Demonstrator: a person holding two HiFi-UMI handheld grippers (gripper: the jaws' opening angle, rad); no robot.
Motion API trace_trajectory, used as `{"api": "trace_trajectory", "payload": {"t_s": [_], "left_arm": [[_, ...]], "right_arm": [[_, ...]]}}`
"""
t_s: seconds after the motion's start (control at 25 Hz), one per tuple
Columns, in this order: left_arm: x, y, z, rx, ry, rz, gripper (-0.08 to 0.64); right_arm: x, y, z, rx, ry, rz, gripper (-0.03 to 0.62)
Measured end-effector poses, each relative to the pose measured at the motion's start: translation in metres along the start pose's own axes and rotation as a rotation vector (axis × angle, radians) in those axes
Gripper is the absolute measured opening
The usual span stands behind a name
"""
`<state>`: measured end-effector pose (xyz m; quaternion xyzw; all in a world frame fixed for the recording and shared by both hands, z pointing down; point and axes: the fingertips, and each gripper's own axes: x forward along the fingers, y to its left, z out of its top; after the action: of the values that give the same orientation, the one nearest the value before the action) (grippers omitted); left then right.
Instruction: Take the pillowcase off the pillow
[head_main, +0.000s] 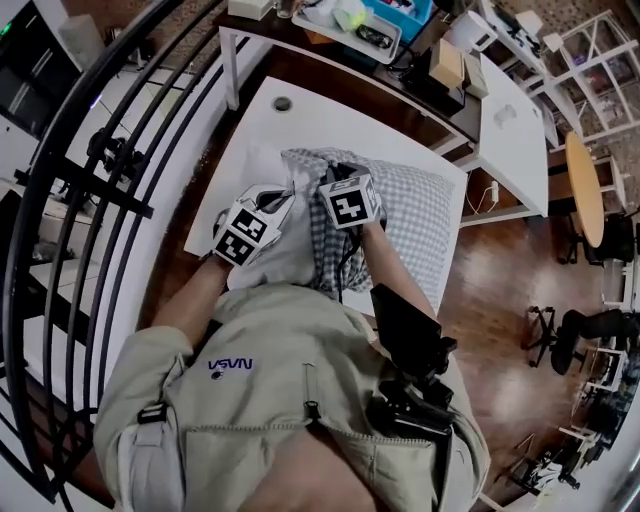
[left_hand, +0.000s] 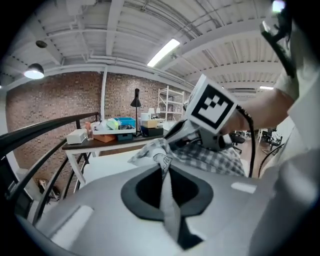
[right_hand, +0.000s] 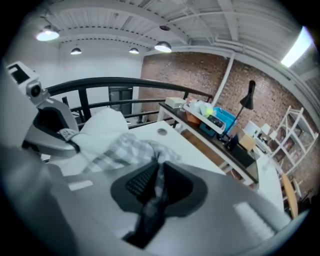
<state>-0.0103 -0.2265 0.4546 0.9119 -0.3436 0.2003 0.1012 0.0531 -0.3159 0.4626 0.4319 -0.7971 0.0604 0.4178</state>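
A pillow lies on the white table (head_main: 300, 110), its bare white end (head_main: 268, 262) toward me. The grey-checked pillowcase (head_main: 420, 212) covers the far part and is bunched up at its open edge. My left gripper (head_main: 283, 200) is shut on a fold of that edge; in the left gripper view a strip of cloth (left_hand: 161, 161) runs between the left gripper's (left_hand: 163, 172) closed jaws. Close beside it, the right gripper (head_main: 338, 176) is shut on checked cloth (right_hand: 131, 149) too, pinched in the right gripper's (right_hand: 157, 175) jaws. Each gripper shows in the other's view: right gripper (left_hand: 210, 120), left gripper (right_hand: 50, 131).
A black railing (head_main: 110, 170) runs along the table's left side. Behind the table stands a dark desk (head_main: 420, 85) with a blue bin (head_main: 400, 15), a tray and boxes. Wooden floor (head_main: 500, 290), a round table (head_main: 585, 190) and a black chair (head_main: 575, 340) lie to the right.
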Motion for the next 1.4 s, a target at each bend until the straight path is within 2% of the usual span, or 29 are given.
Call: {"api": "trace_trajectory", "payload": {"t_s": [0.2,0.36,0.48,0.6,0.72,0.84,0.88,0.96,1.04,1.08,1.28,1.4], "left_arm": [[-0.038,-0.005,0.046,0.037,-0.128,0.028,0.014],[-0.072,0.006,0.075,-0.026,-0.24,0.035,0.012],[-0.083,0.02,0.068,-0.074,-0.242,0.045,0.012],[-0.064,0.038,0.034,-0.179,-0.202,0.05,0.014],[-0.031,0.056,0.002,-0.275,-0.155,0.075,0.014],[-0.012,0.061,-0.004,-0.263,-0.128,0.083,0.021],[-0.011,0.062,-0.001,-0.268,-0.137,0.079,0.046],[-0.017,0.065,0.009,-0.284,-0.173,0.073,0.142],[-0.029,0.062,0.017,-0.269,-0.202,0.065,0.183],[-0.035,0.059,0.02,-0.253,-0.211,0.055,0.191],[-0.057,0.03,0.031,-0.222,-0.249,-0.069,0.199],[-0.059,0.01,0.029,-0.155,-0.219,-0.163,0.199]], "right_arm": [[-0.016,-0.06,0.002,0.005,-0.029,-0.196,0.018],[-0.04,-0.124,-0.035,0.082,0.01,-0.324,0.018],[-0.053,-0.15,-0.083,0.18,0.055,-0.365,0.018],[-0.051,-0.149,-0.122,0.258,0.103,-0.398,0.018],[-0.043,-0.141,-0.123,0.227,0.091,-0.392,0.018],[-0.038,-0.138,-0.118,0.248,0.02,-0.361,0.026],[-0.039,-0.139,-0.117,0.278,-0.019,-0.347,0.038],[-0.045,-0.141,-0.117,0.337,-0.086,-0.326,0.087],[-0.06,-0.139,-0.112,0.381,-0.137,-0.316,0.14],[-0.068,-0.135,-0.108,0.402,-0.159,-0.313,0.146],[-0.109,-0.088,-0.103,0.523,-0.237,-0.315,0.147],[-0.124,-0.052,-0.104,0.553,-0.235,-0.324,0.147]]}}
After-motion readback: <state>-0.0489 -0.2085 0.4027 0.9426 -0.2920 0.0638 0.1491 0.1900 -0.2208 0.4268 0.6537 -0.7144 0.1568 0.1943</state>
